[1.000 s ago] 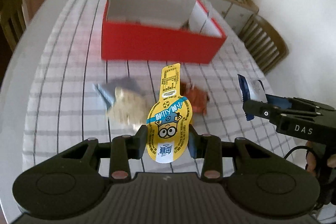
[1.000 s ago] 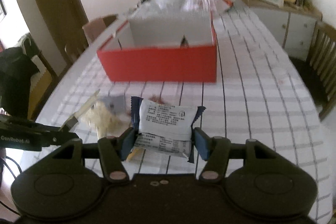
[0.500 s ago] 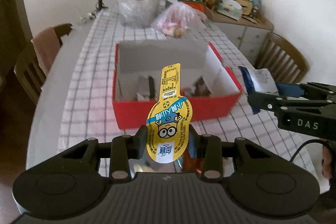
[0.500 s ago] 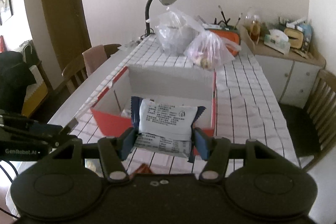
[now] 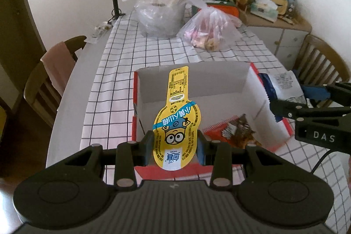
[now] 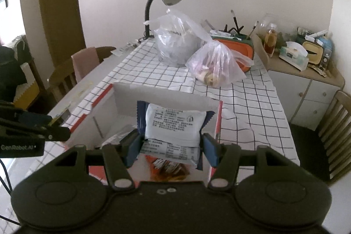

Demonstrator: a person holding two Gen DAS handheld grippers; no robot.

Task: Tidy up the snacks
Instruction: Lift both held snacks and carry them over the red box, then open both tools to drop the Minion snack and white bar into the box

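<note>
The red box [image 5: 272, 147] sat on the checked table [image 5: 114, 80], open-topped, directly beneath both tongs: the drop-off step. The left gripper [image 5: 175, 146] pinched the yellow snack pouch [image 5: 176, 124], pointing toward twelve o'clock; the right gripper [image 6: 169, 144] clamped the white snack packet [image 6: 173, 124]. Next, probably lower and release.

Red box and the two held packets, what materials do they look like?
Red box: likely cardboard, matte, with plain grey-white inner walls and folded flaps. Yellow packet: glossy printed plastic film, probably; flat sealed edge. White packet: plastic wrapper, blue crimped zigzag ends.
</note>
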